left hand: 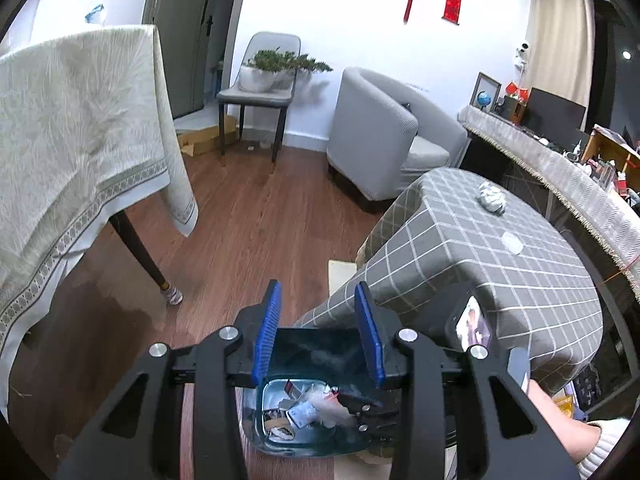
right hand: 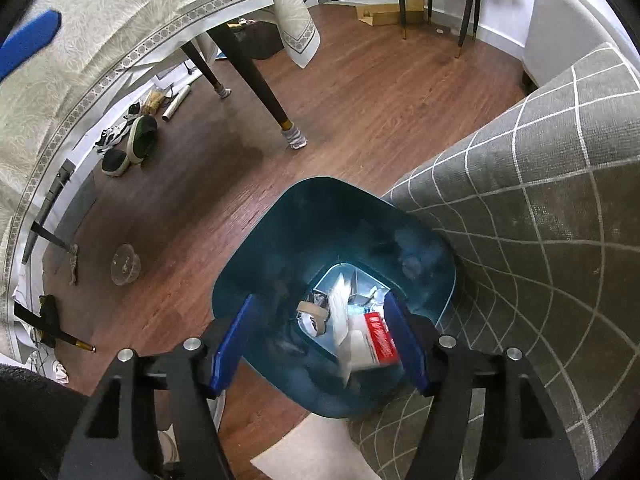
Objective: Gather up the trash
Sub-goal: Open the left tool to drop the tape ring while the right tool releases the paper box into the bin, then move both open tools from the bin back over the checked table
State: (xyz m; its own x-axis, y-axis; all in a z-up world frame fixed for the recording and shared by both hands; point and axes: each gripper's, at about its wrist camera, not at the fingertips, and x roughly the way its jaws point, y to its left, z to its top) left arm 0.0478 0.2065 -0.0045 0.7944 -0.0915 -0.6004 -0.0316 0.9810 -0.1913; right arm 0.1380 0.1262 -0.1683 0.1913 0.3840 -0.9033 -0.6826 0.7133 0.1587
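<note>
while upright, bin (right hand: 320, 216) opens upward.

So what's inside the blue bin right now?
Inside the dark blue plastic bin: white crumpled paper, a red-and-white carton and a cardboard tape roll. Anything beneath them is hidden.

Wood floor (right hand: 360, 92) under teal bin (right hand: 280, 220), clear bowl (right hand: 125, 264), shoes (right hand: 136, 140).

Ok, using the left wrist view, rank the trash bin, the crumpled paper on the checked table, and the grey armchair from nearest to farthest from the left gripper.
1. Trash bin, directly beneath the left gripper.
2. Crumpled paper, ahead to the right on the checked table.
3. Grey armchair, beyond the table, near the wall.
</note>
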